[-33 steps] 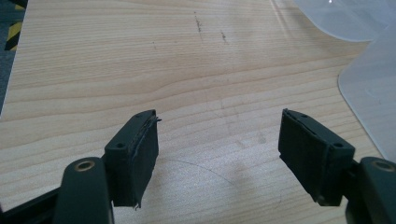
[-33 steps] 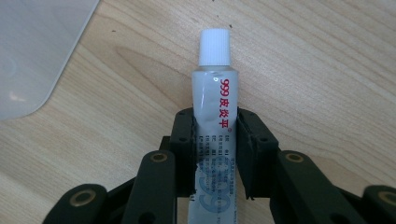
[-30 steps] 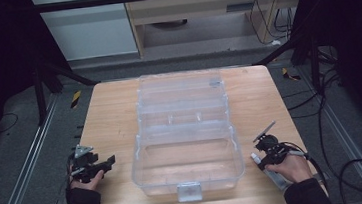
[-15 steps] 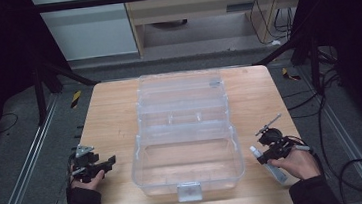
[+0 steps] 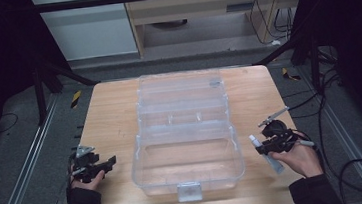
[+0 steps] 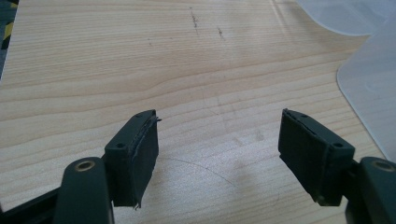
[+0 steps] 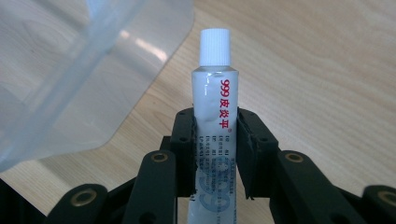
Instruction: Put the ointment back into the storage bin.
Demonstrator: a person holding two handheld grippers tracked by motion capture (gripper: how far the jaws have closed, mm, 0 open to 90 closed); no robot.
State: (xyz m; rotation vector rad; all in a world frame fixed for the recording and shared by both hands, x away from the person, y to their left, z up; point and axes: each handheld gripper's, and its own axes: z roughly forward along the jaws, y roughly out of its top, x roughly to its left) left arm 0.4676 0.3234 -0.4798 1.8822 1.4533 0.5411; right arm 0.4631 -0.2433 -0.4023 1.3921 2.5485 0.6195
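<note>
Your right claw (image 7: 215,140) is pinching a small white tube (image 7: 215,112) across its body, jaws pressed flat against both sides; the tube's ribbed white cap (image 7: 215,45) points away from the claw and red print runs down its length; in the high view the right claw (image 5: 268,146) sits off the counter's right side near you, with the tube (image 5: 263,150) slanting from the cap near the box down toward your right hand (image 5: 300,158); the tube is just beside the near right corner of the clear plastic box (image 5: 186,146) but not touching it, and it is held above the counter (image 5: 110,114) rather than lying flat, as far as the gripper view shows

Your left claw (image 6: 219,154) is spread wide with nothing between its jaws; bare wood grain of the counter (image 6: 187,70) shows through the gap, and a corner of the clear box (image 6: 369,93) edges in at the right of that view; in the high view the left claw (image 5: 99,165) rests low at the counter's near left, well apart from the box, with your left hand (image 5: 87,179) behind it

The box stands open in the middle of the counter; its near compartment is see-through with a latch (image 5: 188,191) on the front edge facing you, and its tiered trays step back toward the far edge
</note>
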